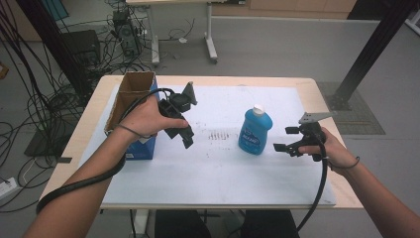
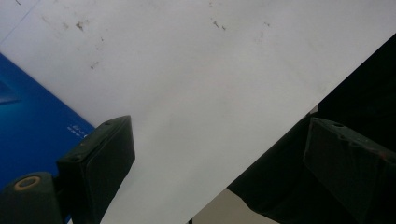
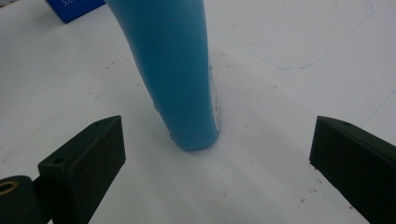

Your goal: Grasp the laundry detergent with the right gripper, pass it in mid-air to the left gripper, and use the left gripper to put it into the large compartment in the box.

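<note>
on the white sheet covering the wooden table (image 1: 208, 173): blue plastic bottle with white cap (image 1: 255, 130), upright, right of centre. open brown cardboard box with blue side (image 1: 130, 111) at the sheet's left edge, well apart from the bottle. left gripper (image 1: 184, 130) just right of the box, above the sheet, jaws wide with nothing between. right gripper (image 1: 286, 139) just right of the bottle, jaws spread toward it, not touching.
</note>
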Demonstrator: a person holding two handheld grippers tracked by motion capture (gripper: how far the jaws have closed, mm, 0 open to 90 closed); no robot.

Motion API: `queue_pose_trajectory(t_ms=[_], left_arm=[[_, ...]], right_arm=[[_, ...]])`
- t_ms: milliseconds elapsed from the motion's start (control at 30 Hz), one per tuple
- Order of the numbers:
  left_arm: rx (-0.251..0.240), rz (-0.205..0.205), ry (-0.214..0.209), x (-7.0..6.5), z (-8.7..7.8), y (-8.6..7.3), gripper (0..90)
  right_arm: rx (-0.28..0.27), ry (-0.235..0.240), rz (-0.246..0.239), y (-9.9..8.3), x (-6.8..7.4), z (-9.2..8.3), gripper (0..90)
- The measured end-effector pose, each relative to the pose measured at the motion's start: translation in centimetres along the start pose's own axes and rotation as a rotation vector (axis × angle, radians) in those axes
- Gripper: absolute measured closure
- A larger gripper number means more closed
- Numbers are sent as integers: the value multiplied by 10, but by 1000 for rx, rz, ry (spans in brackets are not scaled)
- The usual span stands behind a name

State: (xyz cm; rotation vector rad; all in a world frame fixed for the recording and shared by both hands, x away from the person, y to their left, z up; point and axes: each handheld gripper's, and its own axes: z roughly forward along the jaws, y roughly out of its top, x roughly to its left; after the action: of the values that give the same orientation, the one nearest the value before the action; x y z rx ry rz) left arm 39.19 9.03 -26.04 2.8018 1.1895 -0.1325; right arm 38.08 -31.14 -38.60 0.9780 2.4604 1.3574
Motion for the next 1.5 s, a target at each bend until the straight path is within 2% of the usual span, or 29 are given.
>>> queue_pose_trajectory(t_ms=[267, 700, 1100, 1500], left_arm=[[-3, -2, -2, -1, 1, 0, 92], [-4, 5, -3, -3, 1, 0, 92], [-9, 9, 2, -5, -2, 1, 92], [-8, 14, 4, -6, -2, 1, 92]], right_arm=[[-30, 19, -15, -5, 4, 5, 32], [-20, 36, -72, -12, 11, 18, 29], [-57, 49, -84, -12, 13, 28, 28], [-112, 63, -72, -14, 14, 39, 28]])
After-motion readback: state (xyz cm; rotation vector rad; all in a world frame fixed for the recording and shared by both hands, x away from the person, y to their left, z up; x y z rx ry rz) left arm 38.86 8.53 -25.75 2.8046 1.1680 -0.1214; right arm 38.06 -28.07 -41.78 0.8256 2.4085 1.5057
